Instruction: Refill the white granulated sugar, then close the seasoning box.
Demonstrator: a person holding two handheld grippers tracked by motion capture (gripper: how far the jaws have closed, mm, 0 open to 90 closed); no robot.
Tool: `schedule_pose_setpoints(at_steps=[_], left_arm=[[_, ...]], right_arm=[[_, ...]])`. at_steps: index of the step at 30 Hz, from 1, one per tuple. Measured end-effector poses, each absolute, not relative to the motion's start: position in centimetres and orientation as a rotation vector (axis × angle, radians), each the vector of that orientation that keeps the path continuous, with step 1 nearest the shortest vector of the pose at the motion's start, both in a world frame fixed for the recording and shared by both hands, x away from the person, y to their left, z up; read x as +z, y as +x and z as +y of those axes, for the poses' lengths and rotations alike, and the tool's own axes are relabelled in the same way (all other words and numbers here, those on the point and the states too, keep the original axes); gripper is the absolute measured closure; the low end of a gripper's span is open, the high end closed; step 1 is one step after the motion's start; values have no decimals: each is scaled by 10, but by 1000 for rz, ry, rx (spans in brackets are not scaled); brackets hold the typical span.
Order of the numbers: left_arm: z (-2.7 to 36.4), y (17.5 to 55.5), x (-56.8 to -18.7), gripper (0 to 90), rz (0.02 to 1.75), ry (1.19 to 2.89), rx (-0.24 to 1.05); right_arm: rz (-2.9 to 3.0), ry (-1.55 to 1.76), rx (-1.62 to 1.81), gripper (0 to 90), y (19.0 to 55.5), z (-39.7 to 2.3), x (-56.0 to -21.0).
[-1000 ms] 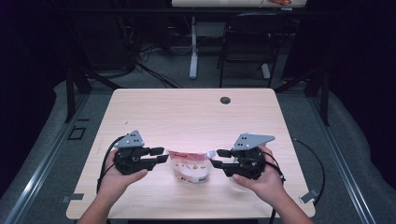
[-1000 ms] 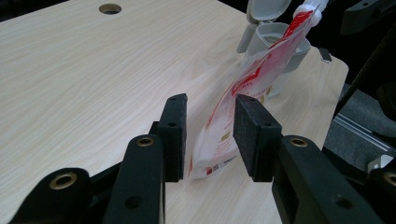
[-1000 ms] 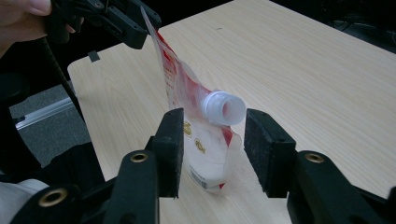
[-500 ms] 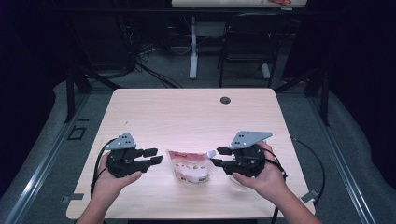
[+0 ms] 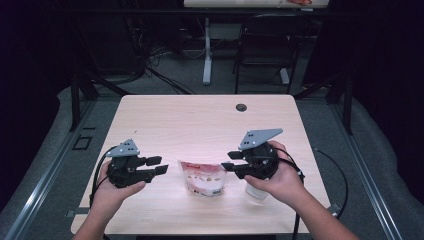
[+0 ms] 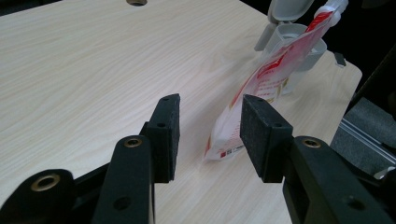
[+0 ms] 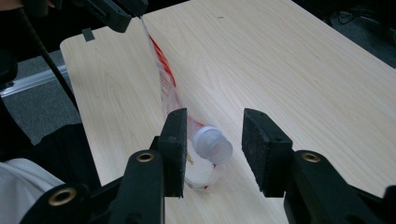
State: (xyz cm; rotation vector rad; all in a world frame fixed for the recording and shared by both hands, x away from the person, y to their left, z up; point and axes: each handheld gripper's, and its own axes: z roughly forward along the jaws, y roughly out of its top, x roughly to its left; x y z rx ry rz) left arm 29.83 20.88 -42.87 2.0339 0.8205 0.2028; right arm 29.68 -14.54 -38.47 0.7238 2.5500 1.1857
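Only the refill pouch [image 5: 204, 177] stands between grippers; far tabletop [image 5: 200, 120] lies open.

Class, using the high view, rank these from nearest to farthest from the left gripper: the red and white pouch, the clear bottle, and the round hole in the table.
Measured from the left gripper:
1. Red and white pouch, just beside it, at the table's near middle.
2. Clear bottle, beyond the pouch, under the person's right hand.
3. Round hole, near the table's far edge.

Glossy red-white plastic pouch [image 5: 204, 176] with smooth white cap [image 7: 213, 144], matt pale wood-grain desk [image 5: 200, 120] beneath, rough black pads [image 6: 169, 126]
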Motion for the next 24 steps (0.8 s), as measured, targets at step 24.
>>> schedule_pose_setpoints(at_steps=[24], left_arm=[[200, 306, -421, 537, 811, 2071, 197]], right_arm=[[2719, 489, 987, 684, 316, -88, -359]])
